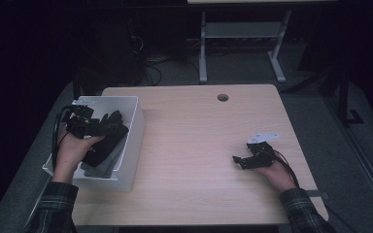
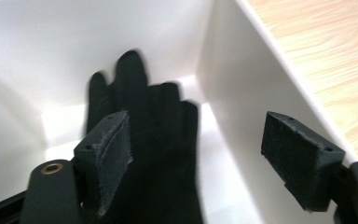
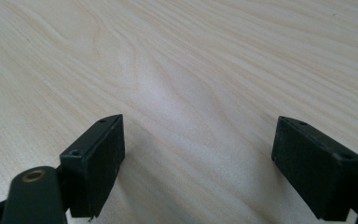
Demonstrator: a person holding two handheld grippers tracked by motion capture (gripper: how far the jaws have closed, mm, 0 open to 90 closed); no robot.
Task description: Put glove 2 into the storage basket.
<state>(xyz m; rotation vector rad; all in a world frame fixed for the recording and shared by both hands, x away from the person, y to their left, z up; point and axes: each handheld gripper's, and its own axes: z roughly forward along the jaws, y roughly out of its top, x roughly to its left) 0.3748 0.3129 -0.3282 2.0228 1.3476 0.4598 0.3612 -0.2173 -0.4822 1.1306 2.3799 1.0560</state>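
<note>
The box (image 1: pixel 131 145) is white. The glove (image 2: pixel 154 140) in it is black. Both tongs, left (image 1: pixel 108 124) and right (image 1: pixel 240 161), are black. The surface (image 1: pixel 199 141) is light wood with wavy lines. The sleeves (image 1: pixel 53 206) are dark plaid.

One white bin (image 1: pixel 131 145), one black glove (image 2: pixel 149 140), one wooden table (image 1: pixel 209 141), two grippers.

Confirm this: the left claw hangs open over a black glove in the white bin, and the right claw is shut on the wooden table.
One thing is wrong: the right claw is open, not shut. The right gripper view shows its jaws wide apart over bare wooden table. The rest holds: the left claw hangs open over the black glove in the white bin.
</note>
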